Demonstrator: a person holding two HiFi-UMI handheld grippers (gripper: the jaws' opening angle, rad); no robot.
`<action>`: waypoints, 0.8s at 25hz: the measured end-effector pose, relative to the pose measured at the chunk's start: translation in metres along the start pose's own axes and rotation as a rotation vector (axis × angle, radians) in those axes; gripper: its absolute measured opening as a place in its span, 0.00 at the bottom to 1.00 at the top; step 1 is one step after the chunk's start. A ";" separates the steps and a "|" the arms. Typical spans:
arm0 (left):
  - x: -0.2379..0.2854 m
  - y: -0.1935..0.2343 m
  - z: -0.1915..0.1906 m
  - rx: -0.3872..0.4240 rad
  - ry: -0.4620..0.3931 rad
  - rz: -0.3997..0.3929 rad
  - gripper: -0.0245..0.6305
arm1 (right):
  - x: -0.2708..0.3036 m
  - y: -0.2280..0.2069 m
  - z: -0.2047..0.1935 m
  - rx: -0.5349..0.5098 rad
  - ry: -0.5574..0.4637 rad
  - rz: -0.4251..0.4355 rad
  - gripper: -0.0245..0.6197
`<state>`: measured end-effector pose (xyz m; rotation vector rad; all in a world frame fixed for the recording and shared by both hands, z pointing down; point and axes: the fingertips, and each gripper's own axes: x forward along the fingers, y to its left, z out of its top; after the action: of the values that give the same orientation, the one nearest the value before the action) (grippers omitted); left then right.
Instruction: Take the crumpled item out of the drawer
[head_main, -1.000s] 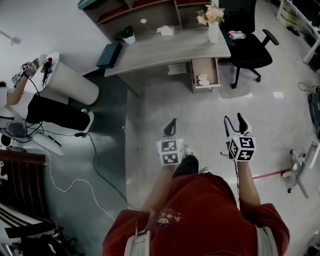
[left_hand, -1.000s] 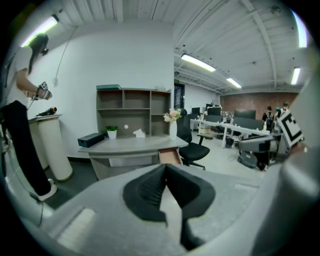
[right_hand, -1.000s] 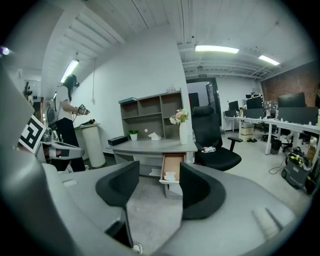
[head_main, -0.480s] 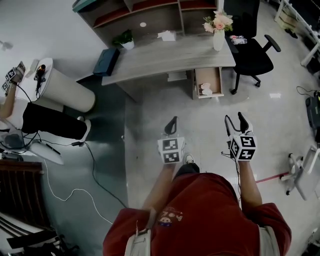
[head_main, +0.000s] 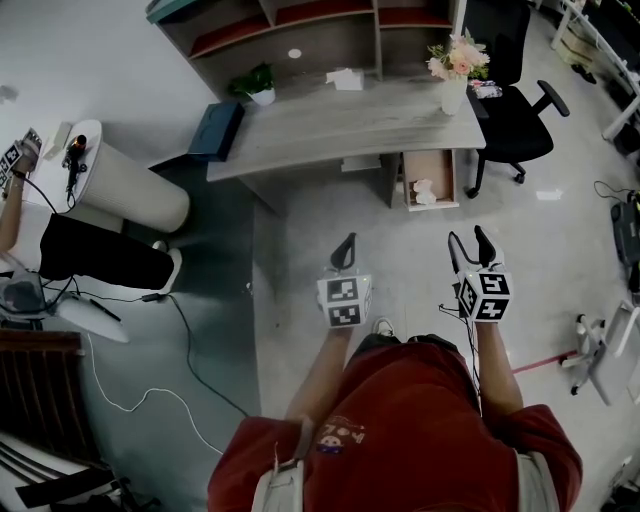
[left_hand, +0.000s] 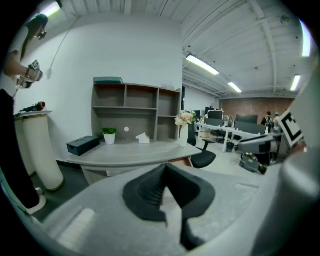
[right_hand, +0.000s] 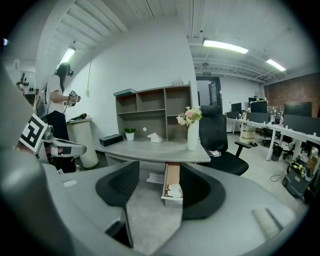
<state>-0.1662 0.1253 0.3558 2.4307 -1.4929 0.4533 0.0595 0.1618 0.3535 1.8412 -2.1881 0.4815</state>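
the left claw (left_hand: 164, 169) is pressed together, its ribbed black pads meeting with nothing between them; the right claw (right_hand: 159, 172) is spread, empty, and through its gap shows the drawer (right_hand: 171, 181), well apart from both claws across the pale, glossy floor. the drawer is a shallow wooden box pulled out toward the near side under the right end of the curved, grey wood-grain tabletop (head_main: 340, 120), and the crumpled item (head_main: 424, 190), white and lumpy, lies in its near part. on the tabletop's right end stands a slim white vase (head_main: 453, 95) of pink flowers; at the left end lies a dark rectangular box (head_main: 217, 130), and by the far edge a small green plant (head_main: 260, 83) in a white pot. each claw carries a cube with black-and-white square markers; the print on the person's red shirt is too small to read.
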 end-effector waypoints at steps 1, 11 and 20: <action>0.002 0.004 0.000 0.002 0.003 -0.002 0.03 | 0.004 0.003 0.000 0.002 0.002 -0.002 0.40; 0.034 0.017 0.003 0.003 0.023 -0.005 0.03 | 0.037 -0.005 -0.001 0.024 0.022 -0.007 0.40; 0.087 0.011 0.037 0.028 0.012 0.033 0.03 | 0.089 -0.048 0.023 0.038 0.010 0.030 0.40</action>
<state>-0.1343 0.0355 0.3567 2.4234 -1.5345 0.4986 0.0916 0.0646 0.3719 1.8233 -2.2182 0.5406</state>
